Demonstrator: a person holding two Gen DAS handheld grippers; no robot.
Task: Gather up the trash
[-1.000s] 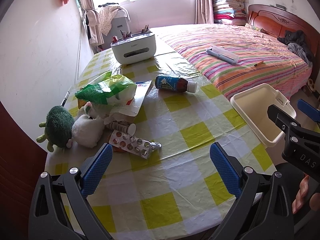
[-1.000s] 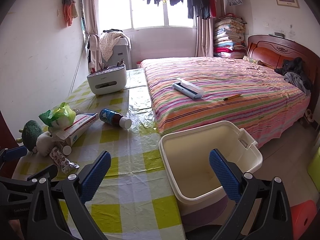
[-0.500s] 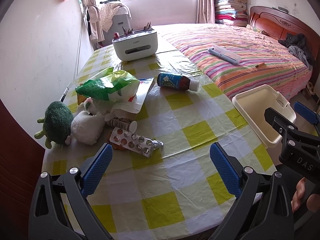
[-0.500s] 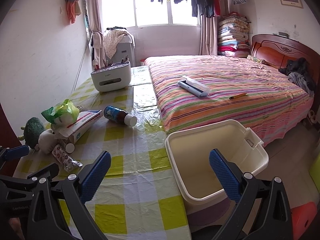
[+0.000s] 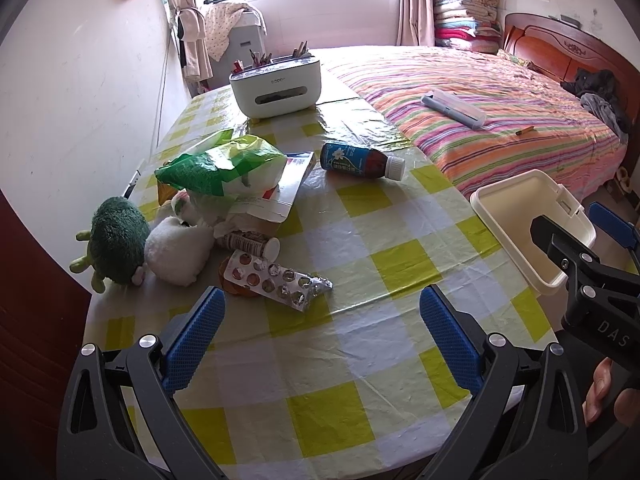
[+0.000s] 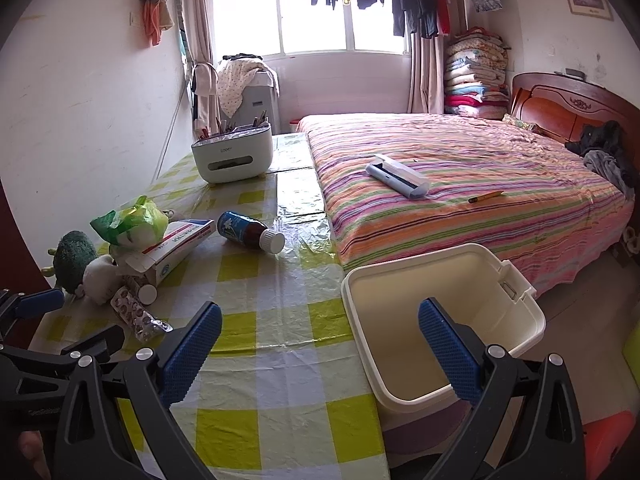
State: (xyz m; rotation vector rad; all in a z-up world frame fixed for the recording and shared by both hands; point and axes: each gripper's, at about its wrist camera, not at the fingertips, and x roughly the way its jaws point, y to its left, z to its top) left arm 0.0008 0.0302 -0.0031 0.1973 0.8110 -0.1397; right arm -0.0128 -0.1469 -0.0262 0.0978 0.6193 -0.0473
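On the checked tablecloth (image 5: 360, 352) lie a used silver pill blister (image 5: 276, 279), a small pill bottle (image 5: 252, 243), an opened medicine carton (image 5: 280, 192), a green plastic bag (image 5: 220, 166) and a blue-labelled brown bottle (image 5: 362, 162) on its side. An empty cream bin (image 6: 440, 320) stands beside the table's right edge. My left gripper (image 5: 320, 340) hovers open over the near table, just short of the blister. My right gripper (image 6: 320, 348) is open above the table edge and the bin's near rim. Both hold nothing.
A green plush toy (image 5: 116, 236) and a white plush (image 5: 180, 248) sit at the table's left. A white organiser box (image 5: 276, 86) stands at the far end. The striped bed (image 6: 460, 184) lies right of the table, with a red stool (image 6: 608, 436) by the bin.
Both grippers have moved slightly forward and tilted up. The trash pile sits closer to the left gripper. Nothing on the table has moved.
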